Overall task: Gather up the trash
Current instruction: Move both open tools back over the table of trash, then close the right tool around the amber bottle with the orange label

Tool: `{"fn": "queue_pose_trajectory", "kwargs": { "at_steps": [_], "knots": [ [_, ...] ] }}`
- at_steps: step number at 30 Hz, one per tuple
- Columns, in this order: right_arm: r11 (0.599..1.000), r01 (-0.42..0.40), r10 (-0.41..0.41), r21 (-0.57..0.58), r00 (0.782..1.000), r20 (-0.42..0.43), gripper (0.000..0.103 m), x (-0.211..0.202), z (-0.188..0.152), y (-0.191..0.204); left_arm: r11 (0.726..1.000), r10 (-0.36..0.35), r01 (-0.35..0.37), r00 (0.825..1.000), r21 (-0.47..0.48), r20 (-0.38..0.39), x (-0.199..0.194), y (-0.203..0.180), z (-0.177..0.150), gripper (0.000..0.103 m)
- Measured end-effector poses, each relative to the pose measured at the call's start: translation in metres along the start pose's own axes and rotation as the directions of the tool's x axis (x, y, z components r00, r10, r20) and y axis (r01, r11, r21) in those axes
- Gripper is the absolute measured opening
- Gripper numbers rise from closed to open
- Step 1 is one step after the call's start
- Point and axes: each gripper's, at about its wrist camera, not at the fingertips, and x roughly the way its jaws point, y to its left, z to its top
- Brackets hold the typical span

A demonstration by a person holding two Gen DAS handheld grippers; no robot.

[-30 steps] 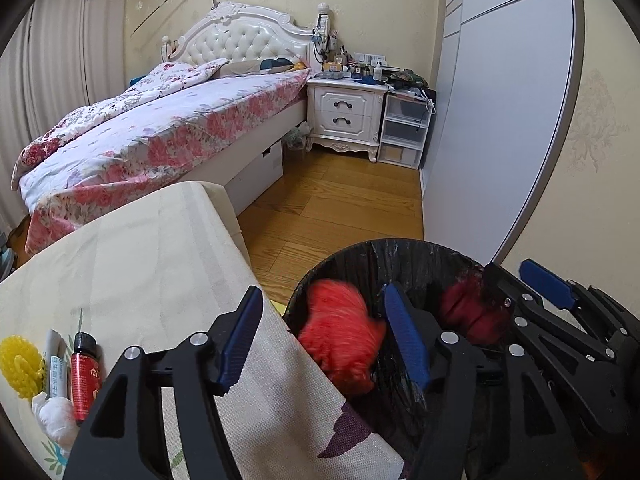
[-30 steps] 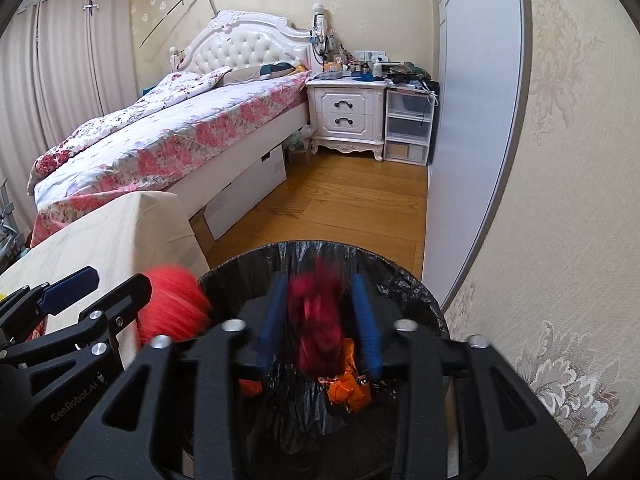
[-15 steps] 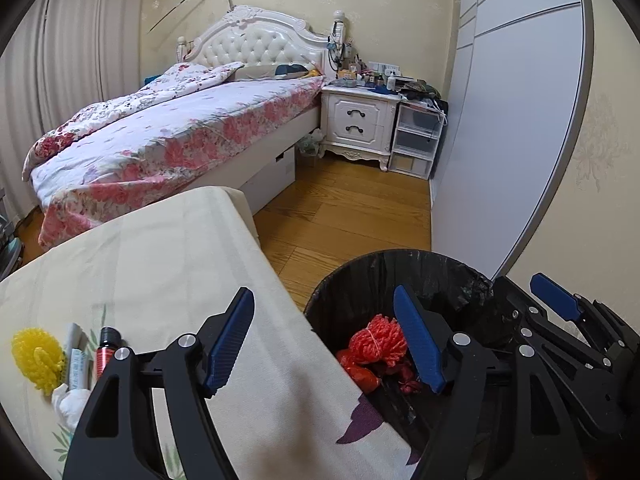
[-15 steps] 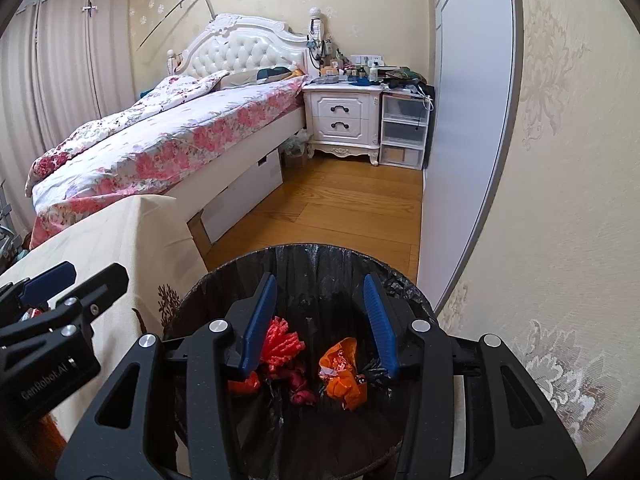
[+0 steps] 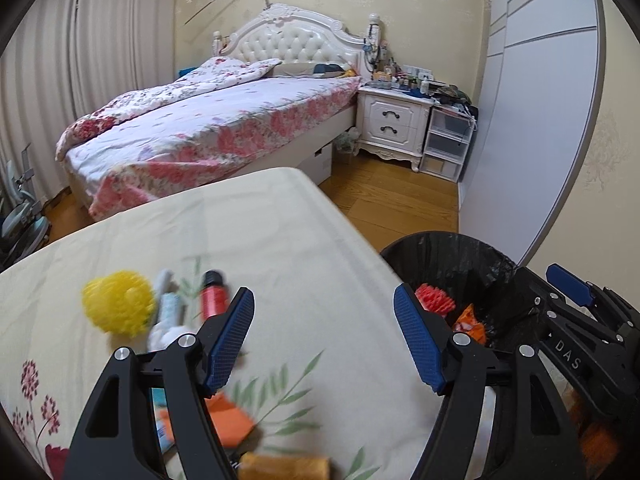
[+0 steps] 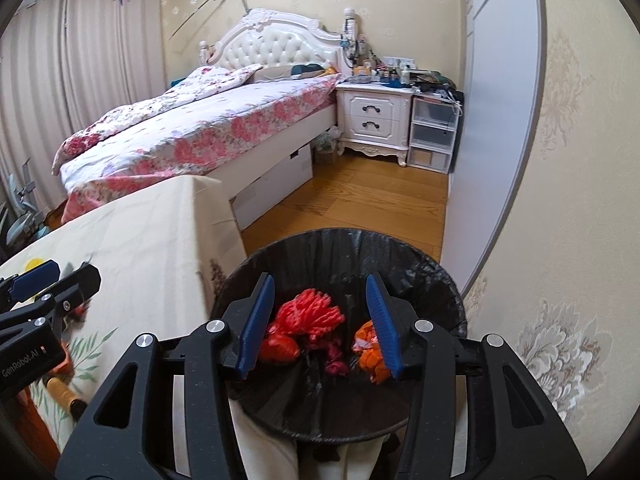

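A black-lined trash bin [image 6: 440,280] stands beside the table and holds a red mesh ball [image 6: 310,314], an orange wrapper [image 6: 370,350] and other scraps; it also shows in the left wrist view [image 5: 460,256]. My right gripper [image 6: 320,324] is open and empty above the bin. My left gripper [image 5: 324,340] is open and empty over the cream floral tablecloth [image 5: 280,240]. On the table lie a yellow mesh ball [image 5: 118,308], a red bottle [image 5: 212,298], a white tube [image 5: 170,308], an orange scrap [image 5: 230,420] and a tan spool [image 5: 284,466].
A bed with a floral quilt [image 5: 208,128] stands behind the table. A white nightstand [image 5: 394,126] and plastic drawers [image 5: 446,144] stand at the far wall. A grey wardrobe door [image 5: 532,140] and wallpapered wall are to the right. Wooden floor [image 5: 392,200] lies between them.
Both grippers let red trash fall into the bin. My left gripper then swung left from the bin to over the table. My right gripper stays above the bin.
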Motion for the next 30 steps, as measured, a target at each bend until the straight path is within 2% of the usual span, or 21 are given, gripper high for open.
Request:
{"fn": "queue_pose_trajectory", "kwargs": {
  "at_steps": [14,30],
  "knots": [
    [0.981,-0.141,0.138,-0.134,0.990,-0.035,0.052,-0.037,-0.029,0.068,0.985,0.139,-0.141,0.990,-0.097,-0.023,-0.050,0.070,-0.044,0.070],
    [0.926,-0.281,0.257,-0.251,0.958,-0.125,0.052,-0.046,-0.056,0.145,0.935,0.257,-0.269,0.963,-0.230,-0.082,-0.081,0.148,-0.090,0.070]
  ]
}}
